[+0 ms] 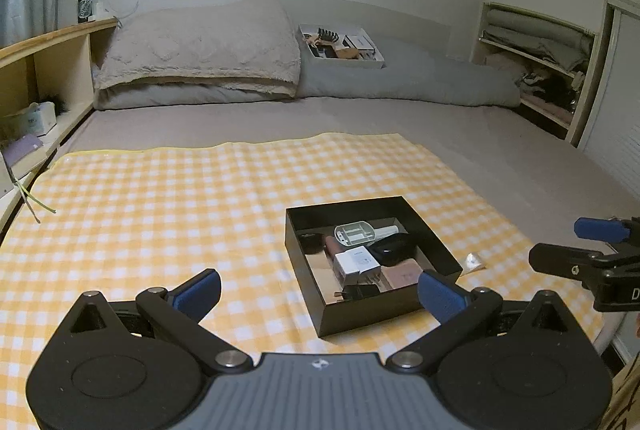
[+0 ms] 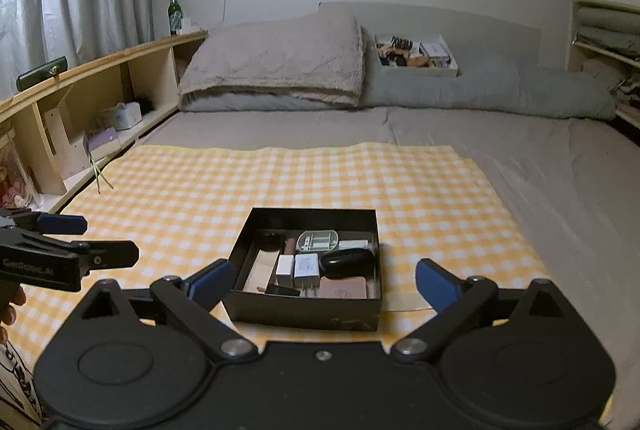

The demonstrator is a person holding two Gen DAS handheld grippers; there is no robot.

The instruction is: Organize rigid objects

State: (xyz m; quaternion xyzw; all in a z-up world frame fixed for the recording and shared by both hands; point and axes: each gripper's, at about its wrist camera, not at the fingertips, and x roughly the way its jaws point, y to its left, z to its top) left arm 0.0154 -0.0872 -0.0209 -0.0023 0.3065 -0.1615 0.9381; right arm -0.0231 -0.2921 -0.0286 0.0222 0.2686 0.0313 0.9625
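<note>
Already the black box (image 2: 305, 294) sits near the checked cloth's (image 2: 200, 198) near edge, toward its right corner, packed with white chargers (image 2: 298, 268), a black case (image 2: 348, 262), and what may be a leather wallet, gathered so nothing lies loose. Both the right gripper (image 2: 324, 286) and left gripper (image 1: 320, 294) hang released and empty above it. Only a small foil scrap (image 1: 474, 261) lies outside, just beside the box.
</note>
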